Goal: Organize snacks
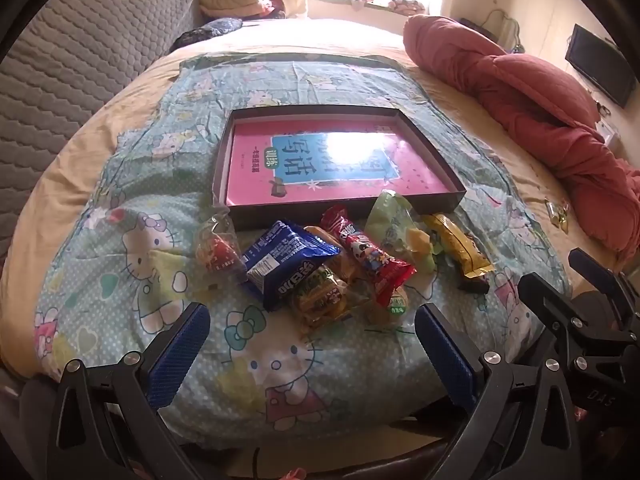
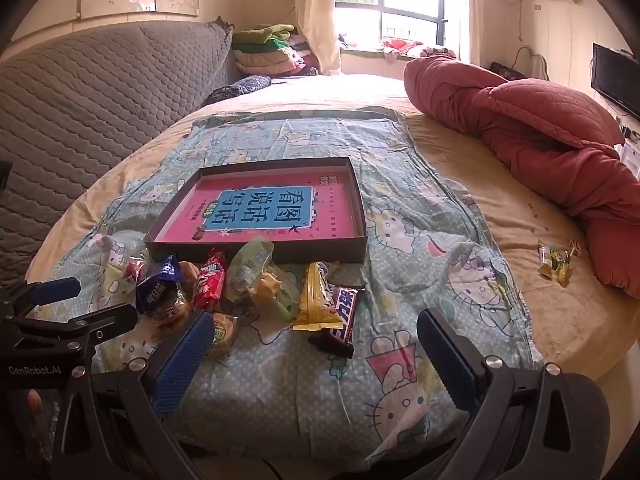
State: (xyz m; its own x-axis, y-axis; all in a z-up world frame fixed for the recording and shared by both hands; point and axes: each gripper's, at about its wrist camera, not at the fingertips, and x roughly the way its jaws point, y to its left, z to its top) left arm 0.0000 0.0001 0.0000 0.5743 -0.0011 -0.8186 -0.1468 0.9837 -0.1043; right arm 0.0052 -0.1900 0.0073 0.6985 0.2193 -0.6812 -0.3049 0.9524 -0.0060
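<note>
Left hand-held gripper point(image 1: 312, 344) spread wide, holding nothing, hovering low over the sheet point(image 1: 120, 200) on the bed point(image 1: 80, 152). Snack pile just ahead, left to right: clear pack point(image 1: 216, 254), blue pack point(image 1: 286, 260), red pack point(image 1: 370, 258), green bag point(image 1: 394, 216), yellow pack point(image 1: 460, 246), chocolate bar point(image 2: 344, 314). All lie near the box's point(image 1: 344, 210) front wall, outside it; pink book point(image 1: 340, 160) inside the box. Right hand-held gripper point(image 2: 316, 352) also spread, empty, just short of the bar. Red quilt point(image 2: 540, 128) far right.
</note>
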